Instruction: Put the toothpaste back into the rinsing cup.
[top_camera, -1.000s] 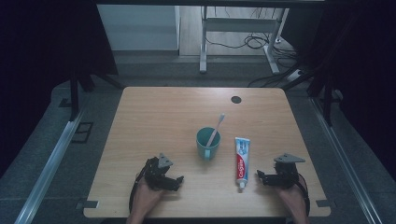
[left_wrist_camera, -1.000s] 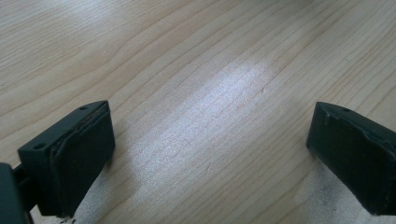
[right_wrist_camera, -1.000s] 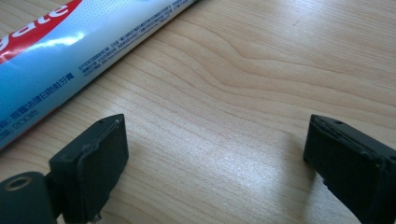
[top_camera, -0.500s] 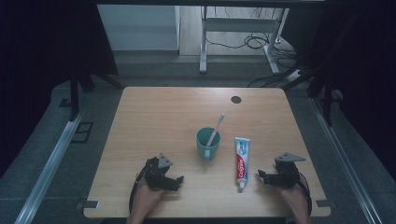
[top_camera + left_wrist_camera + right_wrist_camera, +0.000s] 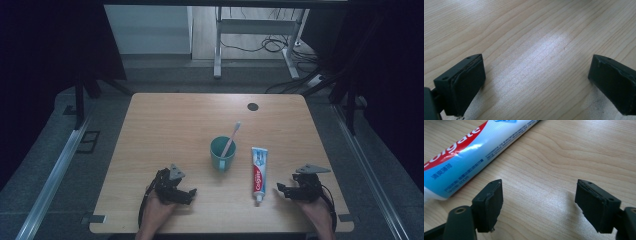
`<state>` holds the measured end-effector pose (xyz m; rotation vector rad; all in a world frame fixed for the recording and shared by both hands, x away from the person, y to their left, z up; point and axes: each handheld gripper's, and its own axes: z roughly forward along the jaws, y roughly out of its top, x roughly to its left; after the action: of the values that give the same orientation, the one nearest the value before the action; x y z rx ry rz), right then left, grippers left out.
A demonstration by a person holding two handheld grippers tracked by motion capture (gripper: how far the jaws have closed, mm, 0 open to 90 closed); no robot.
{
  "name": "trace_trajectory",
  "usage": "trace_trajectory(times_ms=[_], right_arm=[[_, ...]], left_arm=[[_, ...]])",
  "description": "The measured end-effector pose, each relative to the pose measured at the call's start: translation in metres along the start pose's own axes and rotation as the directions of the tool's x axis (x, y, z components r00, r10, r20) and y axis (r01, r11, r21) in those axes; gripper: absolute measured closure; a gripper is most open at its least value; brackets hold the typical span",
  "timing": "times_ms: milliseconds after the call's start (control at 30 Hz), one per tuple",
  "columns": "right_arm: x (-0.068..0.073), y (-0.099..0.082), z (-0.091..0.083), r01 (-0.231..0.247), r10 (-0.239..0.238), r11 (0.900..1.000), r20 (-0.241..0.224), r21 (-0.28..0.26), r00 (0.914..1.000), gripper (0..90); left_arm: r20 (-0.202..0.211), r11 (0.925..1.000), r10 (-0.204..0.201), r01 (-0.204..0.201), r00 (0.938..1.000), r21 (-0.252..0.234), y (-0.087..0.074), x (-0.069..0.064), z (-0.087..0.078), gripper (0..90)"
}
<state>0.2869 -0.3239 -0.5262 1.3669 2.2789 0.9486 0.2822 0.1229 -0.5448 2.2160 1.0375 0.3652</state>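
Observation:
A white, red and blue toothpaste tube (image 5: 259,170) lies on the wooden table (image 5: 165,130), cap towards the front edge. Left of it stands a teal cup (image 5: 222,152) with a toothbrush (image 5: 231,137) leaning in it. My right gripper (image 5: 281,190) rests just right of the tube's cap end. In the right gripper view the tube (image 5: 469,152) lies beyond the left jaw, and the right gripper (image 5: 539,202) is open over bare wood; its jaws have just been closing with nothing between them. My left gripper (image 5: 189,195) sits front left of the cup. In its own view the left gripper (image 5: 536,82) is open and empty.
A dark round grommet (image 5: 253,106) sits near the table's far right corner. Behind the table stand metal desk legs (image 5: 217,50) with cables on the floor. Metal rails (image 5: 55,175) run along both sides of the table.

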Motion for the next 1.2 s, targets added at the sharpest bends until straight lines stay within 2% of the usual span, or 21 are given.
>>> trace_trajectory(times_ms=[333,433,667,967,1133,1200], right_arm=[[-0.003,0.002,-0.008,-0.009,0.009,0.9999,-0.023,-0.003,0.9997,31.5],[-0.002,0.004,-0.009,-0.017,0.017,0.9998,-0.048,-0.004,0.9987,34.0],[-0.001,0.012,-0.014,-0.022,0.022,0.9997,-0.128,0.006,0.9915,52.2],[0.010,0.022,-0.017,0.067,-0.066,0.9978,-0.121,0.004,0.9905,75.8],[0.015,0.030,-0.016,0.083,-0.083,0.9965,-0.165,-0.008,0.9828,88.9],[0.017,0.033,-0.015,0.081,-0.080,0.9967,-0.178,-0.004,0.9807,89.3]], left_arm=[[-0.001,1.0000,-0.001,0.001,1.0000,0.000,0.000,0.000,0.000,1.2],[0.000,1.0000,-0.001,0.001,1.0000,0.000,0.000,0.000,0.000,1.2],[0.000,1.0000,-0.001,0.001,1.0000,0.000,0.000,0.000,0.000,1.2],[0.000,1.0000,-0.001,0.001,1.0000,0.000,0.000,0.000,0.000,1.2],[0.000,1.0000,0.000,0.000,1.0000,0.000,0.000,0.000,0.000,1.2],[0.000,1.0000,-0.001,0.001,1.0000,0.000,0.000,0.000,0.000,1.2]])
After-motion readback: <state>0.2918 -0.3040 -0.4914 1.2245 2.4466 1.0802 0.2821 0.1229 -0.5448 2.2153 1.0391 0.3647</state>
